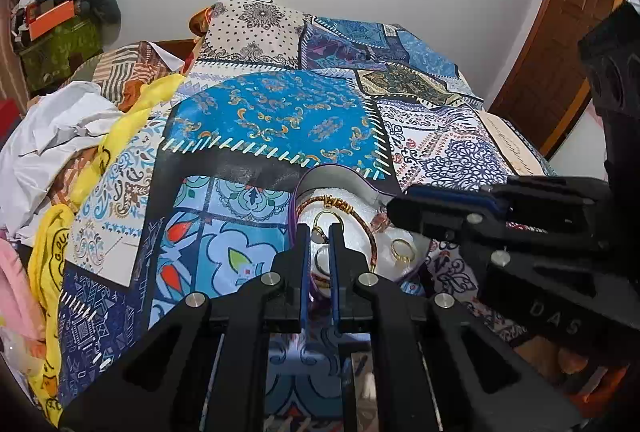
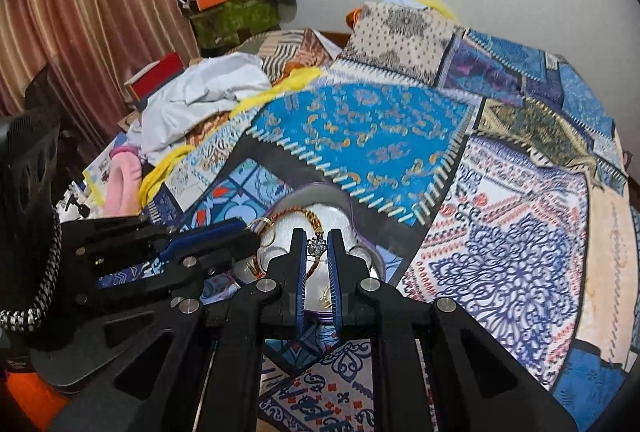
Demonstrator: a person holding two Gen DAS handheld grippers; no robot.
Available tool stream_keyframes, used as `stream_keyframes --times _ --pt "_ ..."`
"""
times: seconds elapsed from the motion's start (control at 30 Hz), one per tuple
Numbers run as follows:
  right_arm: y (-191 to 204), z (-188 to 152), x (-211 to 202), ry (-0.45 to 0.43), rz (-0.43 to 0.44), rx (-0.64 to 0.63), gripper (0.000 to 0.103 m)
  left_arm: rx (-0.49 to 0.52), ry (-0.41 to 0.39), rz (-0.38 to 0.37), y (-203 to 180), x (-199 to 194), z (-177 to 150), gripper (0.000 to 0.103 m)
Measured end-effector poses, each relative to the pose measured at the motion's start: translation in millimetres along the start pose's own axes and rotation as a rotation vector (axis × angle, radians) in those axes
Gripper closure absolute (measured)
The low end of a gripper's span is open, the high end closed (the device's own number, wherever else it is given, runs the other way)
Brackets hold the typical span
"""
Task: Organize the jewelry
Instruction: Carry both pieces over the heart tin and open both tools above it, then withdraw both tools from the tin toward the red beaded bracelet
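Observation:
A white dish with a purple rim lies on the patchwork bedspread and holds a copper-gold bangle and a loose gold ring. My left gripper hovers over the dish, shut on a gold ring with a pale stone. My right gripper is above the same dish, shut on a small sparkling crystal piece. The bangle lies just beyond it. Each gripper shows in the other's view: the right gripper from the right, the left gripper from the left.
The bedspread covers the whole bed. A heap of white and yellow cloth lies along its left side, with a red box and a striped curtain behind. A wooden door stands at the right.

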State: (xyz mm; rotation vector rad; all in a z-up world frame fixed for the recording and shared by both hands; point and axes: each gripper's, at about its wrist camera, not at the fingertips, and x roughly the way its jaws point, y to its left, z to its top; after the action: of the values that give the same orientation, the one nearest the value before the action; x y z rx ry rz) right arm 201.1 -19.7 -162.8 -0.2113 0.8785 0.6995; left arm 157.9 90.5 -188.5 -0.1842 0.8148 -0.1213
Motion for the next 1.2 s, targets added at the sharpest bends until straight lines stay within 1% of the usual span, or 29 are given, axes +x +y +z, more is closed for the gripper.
stream_keyframes --times 0.27,0.5,0.57,0.6,0.67,0.73,1.0,1.1,1.17,1.2 --pt "-3 -4 5 0.023 0.01 0.021 0.093 0.015 0.006 0.0 -3 9 5 0.096" --pt "-5 -3 6 0.041 0.026 0.038 0.093 0.021 -0.006 0.0 -7 -1 7 0.096" --pt "-6 -3 3 0.044 0.027 0.044 0.091 0.024 -0.012 0.002 -8 -6 8 0.096" --pt "-6 -3 1 0.041 0.027 0.045 0.089 0.026 -0.017 0.003 -9 -9 9 0.096" --pt "-6 -2 -5 0.027 0.017 0.046 0.082 0.028 -0.023 0.006 -11 -14 10 0.096" --pt "-6 -1 -10 0.011 0.007 0.044 0.078 0.033 -0.032 0.013 -13 -20 11 0.096" --pt "-11 1 -46 -0.064 -0.023 0.059 0.077 0.054 -0.076 0.03 -26 -49 16 0.094" --pt "-15 0 -62 -0.098 -0.04 0.069 0.077 0.066 -0.092 0.035 -33 -58 19 0.088" --pt "-20 -2 -74 -0.12 -0.057 0.076 0.077 0.073 -0.105 0.036 -39 -64 20 0.08" --pt "-22 -4 -80 -0.13 -0.066 0.081 0.077 0.077 -0.113 0.036 -43 -67 21 0.077"
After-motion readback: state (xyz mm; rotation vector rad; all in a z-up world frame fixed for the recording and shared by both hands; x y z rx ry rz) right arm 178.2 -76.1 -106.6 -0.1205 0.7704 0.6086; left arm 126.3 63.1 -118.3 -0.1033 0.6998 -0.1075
